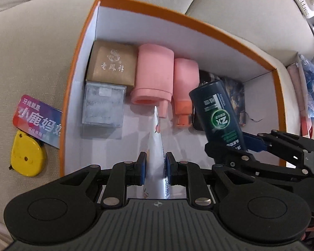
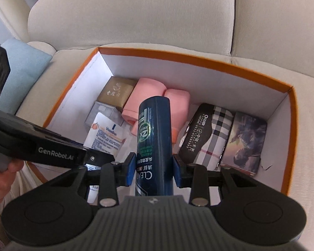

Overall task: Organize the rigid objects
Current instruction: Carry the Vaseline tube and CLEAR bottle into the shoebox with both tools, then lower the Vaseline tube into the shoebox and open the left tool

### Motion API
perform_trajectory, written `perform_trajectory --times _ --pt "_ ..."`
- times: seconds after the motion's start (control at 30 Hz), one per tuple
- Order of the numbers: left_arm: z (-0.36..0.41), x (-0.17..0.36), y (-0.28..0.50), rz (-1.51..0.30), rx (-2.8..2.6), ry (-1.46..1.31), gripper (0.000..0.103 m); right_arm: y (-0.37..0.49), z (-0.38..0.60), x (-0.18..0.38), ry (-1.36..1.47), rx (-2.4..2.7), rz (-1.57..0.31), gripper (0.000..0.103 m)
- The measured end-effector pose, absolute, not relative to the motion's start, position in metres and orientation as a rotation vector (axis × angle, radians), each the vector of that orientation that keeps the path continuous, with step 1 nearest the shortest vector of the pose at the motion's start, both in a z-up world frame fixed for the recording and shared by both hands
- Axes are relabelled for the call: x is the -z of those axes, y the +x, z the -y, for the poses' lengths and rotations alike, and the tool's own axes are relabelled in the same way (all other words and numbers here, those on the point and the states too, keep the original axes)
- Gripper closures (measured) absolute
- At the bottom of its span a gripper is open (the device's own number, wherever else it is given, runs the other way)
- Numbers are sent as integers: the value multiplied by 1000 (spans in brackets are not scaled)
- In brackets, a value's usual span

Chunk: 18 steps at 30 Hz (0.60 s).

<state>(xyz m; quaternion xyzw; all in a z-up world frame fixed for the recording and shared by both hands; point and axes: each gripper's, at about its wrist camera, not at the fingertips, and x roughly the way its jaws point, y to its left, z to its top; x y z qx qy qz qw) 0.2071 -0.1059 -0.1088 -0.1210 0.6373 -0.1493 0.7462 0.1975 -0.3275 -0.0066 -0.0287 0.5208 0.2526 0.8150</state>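
An orange-rimmed white box (image 1: 79,48) (image 2: 291,108) sits on a beige sofa. My left gripper (image 1: 156,163) is shut on a white Vaseline tube (image 1: 157,146) (image 2: 106,135), held over the box floor. My right gripper (image 2: 155,167) (image 1: 238,146) is shut on a dark blue Clear bottle (image 2: 155,129) (image 1: 217,113), held above the box's middle. Inside lie a gold box (image 1: 113,64) (image 2: 117,93), a clear plastic case (image 1: 103,104), two pink bottles (image 1: 155,75) (image 2: 144,98), a plaid case (image 2: 209,138) and a picture tin (image 2: 245,144).
Left of the box on the sofa lie a colourful floss box (image 1: 39,119) and a yellow tape measure (image 1: 28,156). A light blue cushion (image 2: 23,73) lies at the sofa's left. Clutter (image 1: 307,83) sits to the right of the box.
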Motion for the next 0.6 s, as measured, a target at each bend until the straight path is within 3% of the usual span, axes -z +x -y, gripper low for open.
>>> perform_trajectory --times 0.4,0.6 --pt "123 125 212 -1440 315 -183 80 195 326 21 -125 -602 -1155 66" --pt "125 107 205 -1398 320 -108 73 195 322 21 -163 -638 -1191 65"
